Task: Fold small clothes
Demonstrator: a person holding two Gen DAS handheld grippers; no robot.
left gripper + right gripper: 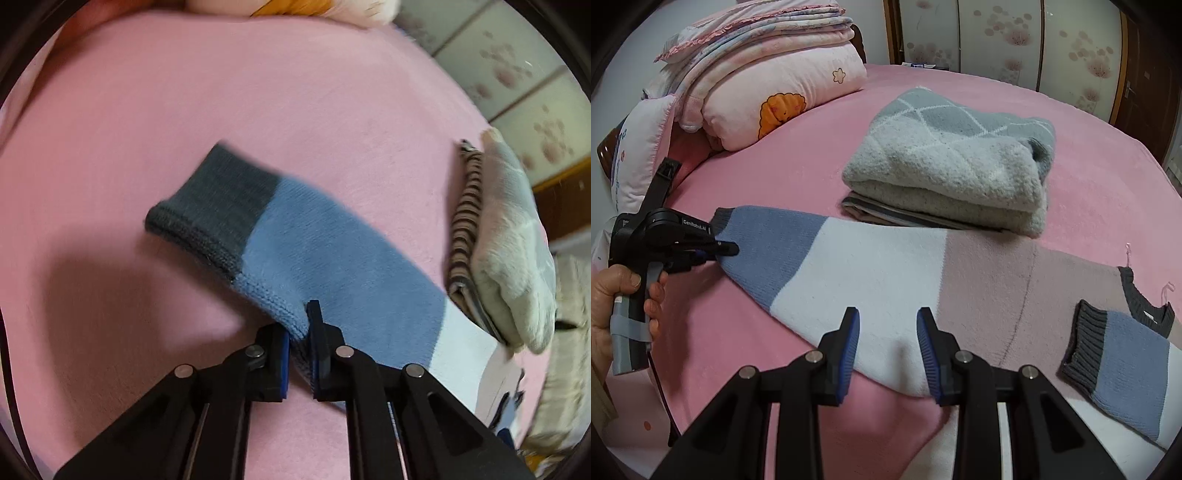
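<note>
Pink bed sheet (1089, 177) underneath everything, floral wardrobe doors behind, folded quilts (768, 74) stacked at the head. Striped sweater (886, 280) spread flat across the bed, ready for folding. Left sleeve (295, 240) stretched out straight, long axis running from body to grey cuff, cuff pointing away toward the quilts. Left gripper (299, 332) clamped on the sleeve's lower edge, probably to carry it over the body. Right gripper (888, 354) partly open, straddling the sweater's near edge without pinching. Right sleeve (1119, 358) already laid inward. Folded grey sweater (945, 162) parked just beyond.

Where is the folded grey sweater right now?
Right wrist view, centre: folded grey sweater sits atop a striped garment on the pink bed, behind the outstretched sleeve.
</note>
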